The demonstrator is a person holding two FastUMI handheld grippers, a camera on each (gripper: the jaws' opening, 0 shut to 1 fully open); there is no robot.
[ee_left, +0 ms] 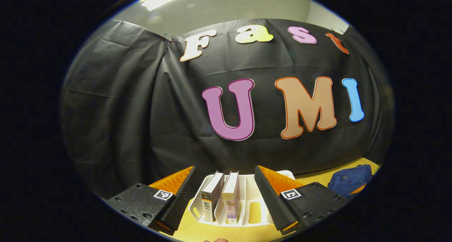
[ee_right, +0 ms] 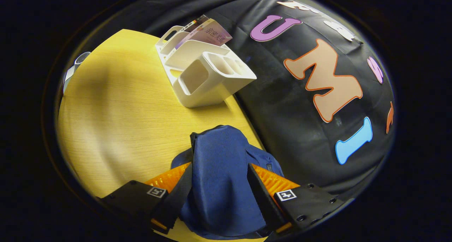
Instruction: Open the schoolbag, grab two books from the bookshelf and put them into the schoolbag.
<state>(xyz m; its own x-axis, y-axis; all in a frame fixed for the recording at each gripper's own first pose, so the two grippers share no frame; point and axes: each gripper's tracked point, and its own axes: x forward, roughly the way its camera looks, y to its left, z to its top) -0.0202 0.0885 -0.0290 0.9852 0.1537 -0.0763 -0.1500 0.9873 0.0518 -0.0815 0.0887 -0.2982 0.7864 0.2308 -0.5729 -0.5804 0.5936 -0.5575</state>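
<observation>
While the left hand-held gripper (ee_left: 226, 203) stands wide open and empty before the white plastic bookshelf (ee_left: 252, 203) holding 2 upright books (ee_left: 220, 199), the right hand-held gripper (ee_right: 219, 196) straddles the dark blue fabric schoolbag (ee_right: 220, 171) on the yellow wooden table (ee_right: 123, 122), spread wide; whether it grips cannot be told.
</observation>
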